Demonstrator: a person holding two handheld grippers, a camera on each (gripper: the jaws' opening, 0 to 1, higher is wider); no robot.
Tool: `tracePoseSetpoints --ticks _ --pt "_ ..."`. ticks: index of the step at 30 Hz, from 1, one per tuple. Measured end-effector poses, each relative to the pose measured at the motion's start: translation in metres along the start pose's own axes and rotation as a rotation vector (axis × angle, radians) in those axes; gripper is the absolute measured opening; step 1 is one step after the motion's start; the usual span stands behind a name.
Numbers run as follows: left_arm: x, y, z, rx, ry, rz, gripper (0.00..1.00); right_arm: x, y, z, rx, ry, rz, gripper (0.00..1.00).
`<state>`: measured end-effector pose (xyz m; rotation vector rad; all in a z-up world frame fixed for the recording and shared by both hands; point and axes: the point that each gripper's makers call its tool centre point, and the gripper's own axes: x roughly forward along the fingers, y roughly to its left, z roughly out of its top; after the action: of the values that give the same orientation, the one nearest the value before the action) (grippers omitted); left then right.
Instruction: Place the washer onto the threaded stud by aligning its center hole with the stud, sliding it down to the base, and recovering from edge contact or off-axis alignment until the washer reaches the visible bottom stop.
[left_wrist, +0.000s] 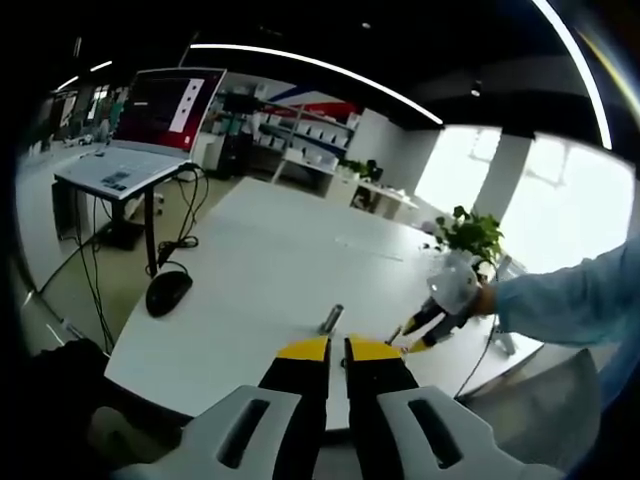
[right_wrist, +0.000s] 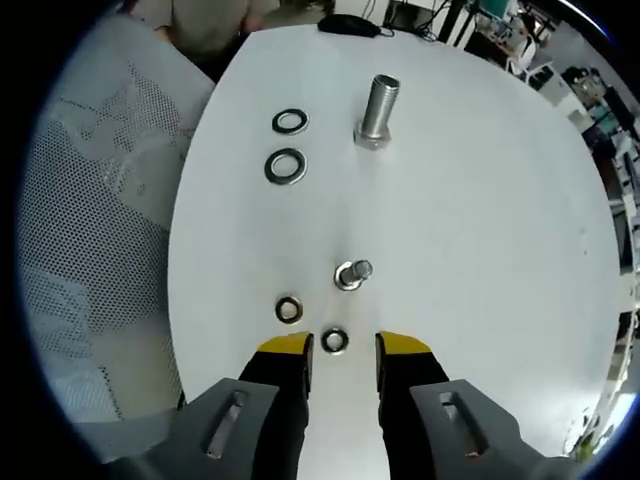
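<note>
The right gripper (right_wrist: 340, 350) hangs over the white table (right_wrist: 480, 200), jaws apart, a small washer (right_wrist: 335, 341) lying between the tips. A second small washer (right_wrist: 289, 309) lies at 10 o'clock of it; the short threaded stud (right_wrist: 351, 273) stands just beyond at 12 o'clock. Farther at 12 o'clock stands a large stud (right_wrist: 377, 112), two large washers (right_wrist: 286, 166) at its 9 o'clock. Close squarely on the rim, lift level, centre the hole over the stud. The left gripper (left_wrist: 336, 352) rests apart, jaws nearly together, holding nothing.

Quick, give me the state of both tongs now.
Left tongs: shut, nothing visible between the tips.
Right tongs: open, holding nothing, with a small washer lying on the table between the tips.
</note>
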<state>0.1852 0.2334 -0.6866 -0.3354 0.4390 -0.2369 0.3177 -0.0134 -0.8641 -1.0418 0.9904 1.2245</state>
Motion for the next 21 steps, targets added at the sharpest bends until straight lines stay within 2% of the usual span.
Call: tracePoseSetpoints --ticks 10,21 --pt "0.000 0.000 -0.001 0.001 0.004 0.000 0.03 0.004 0.004 -0.003 0.101 -0.021 0.046 0.26" --pt "0.000 0.000 0.000 -0.002 -0.001 -0.001 0.03 0.012 0.002 -0.010 0.129 -0.010 0.057 0.22"
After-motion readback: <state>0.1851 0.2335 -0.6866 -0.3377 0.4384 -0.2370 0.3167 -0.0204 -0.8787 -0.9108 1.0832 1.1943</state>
